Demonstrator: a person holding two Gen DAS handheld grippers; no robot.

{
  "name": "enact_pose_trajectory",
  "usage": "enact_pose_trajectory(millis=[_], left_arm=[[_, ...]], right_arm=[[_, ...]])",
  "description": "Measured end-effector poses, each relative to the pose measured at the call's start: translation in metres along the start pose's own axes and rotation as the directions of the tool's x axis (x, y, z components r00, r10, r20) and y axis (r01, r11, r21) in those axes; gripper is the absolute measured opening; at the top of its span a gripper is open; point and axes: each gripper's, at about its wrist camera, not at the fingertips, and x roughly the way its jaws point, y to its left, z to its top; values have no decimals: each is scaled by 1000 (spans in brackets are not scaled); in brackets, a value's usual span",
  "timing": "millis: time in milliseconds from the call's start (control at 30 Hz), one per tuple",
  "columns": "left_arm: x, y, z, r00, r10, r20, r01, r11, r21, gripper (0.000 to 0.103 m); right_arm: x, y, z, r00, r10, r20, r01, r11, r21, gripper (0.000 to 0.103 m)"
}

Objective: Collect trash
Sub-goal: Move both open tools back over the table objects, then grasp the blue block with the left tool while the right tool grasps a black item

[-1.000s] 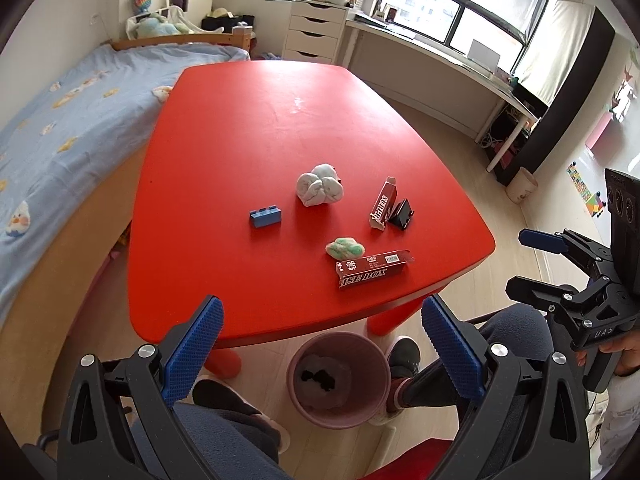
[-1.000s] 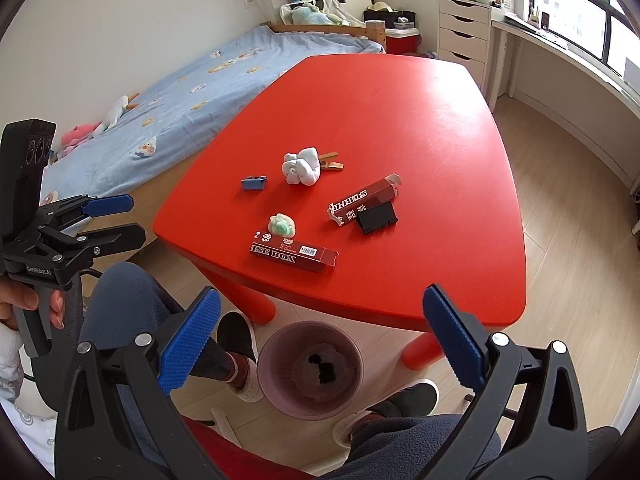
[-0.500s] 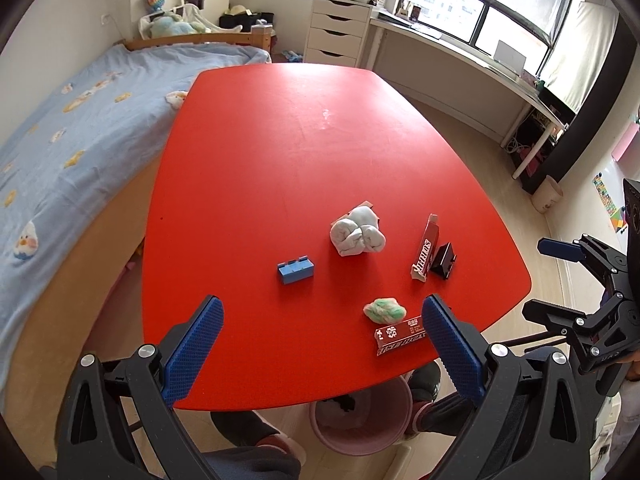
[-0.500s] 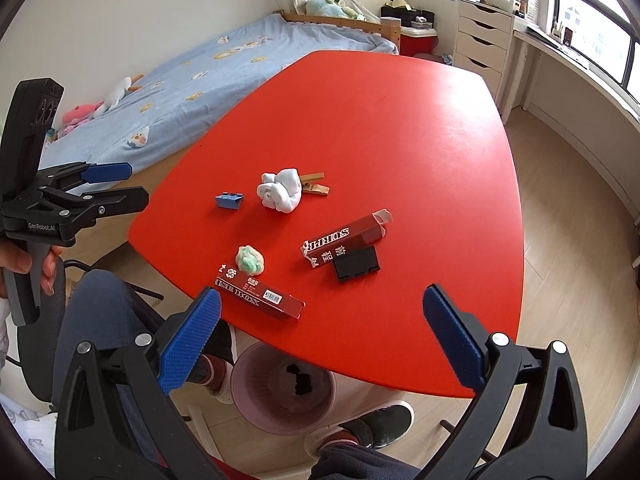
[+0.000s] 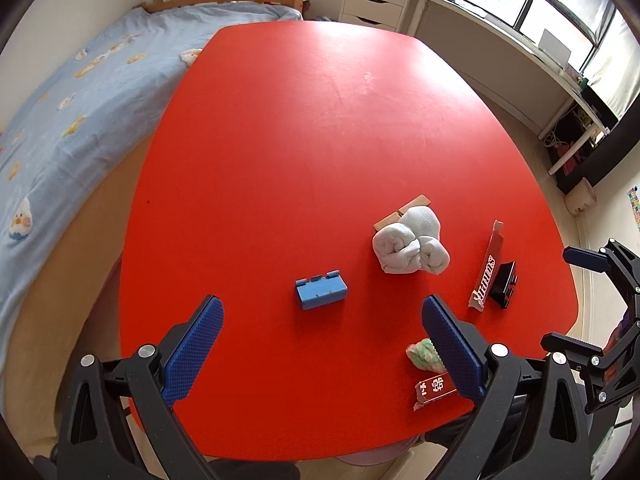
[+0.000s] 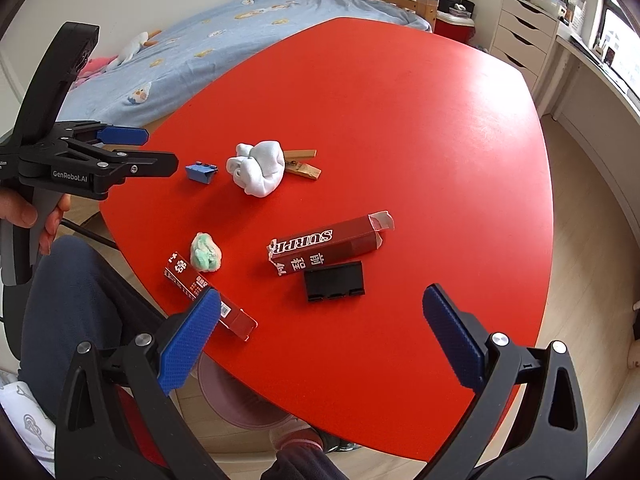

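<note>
A crumpled green-white wad (image 6: 205, 252) lies near the worktop (image 6: 400, 120) edge, beside two flat dark-red cartons (image 6: 326, 246) (image 6: 208, 292), one open-ended

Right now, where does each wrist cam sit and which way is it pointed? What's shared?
Left wrist: on the left gripper, above the table's near edge, aimed down across the red table at the blue brick; its own open fingers show, and the right gripper at far right.
Right wrist: on the right gripper, near the table's corner, looking over the two red cartons; its own open fingers, the left gripper, holding hand and knee show.
Shared: table, brick, white sock bundle, green wad.
</note>
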Motion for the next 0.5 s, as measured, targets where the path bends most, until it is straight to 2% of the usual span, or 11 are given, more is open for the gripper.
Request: enact_pose_trajectory(millis=[400,500], left_arm=[[39,-2,5,994,86,-74,-89,995,-35,95],[43,0,6,992,97,-77,-100,994,-39,95]], right_arm=[[31,-11,-1,998,30,-55,-31,999,-13,98],[34,-9,0,998,37,-54,-38,999,-20,91]])
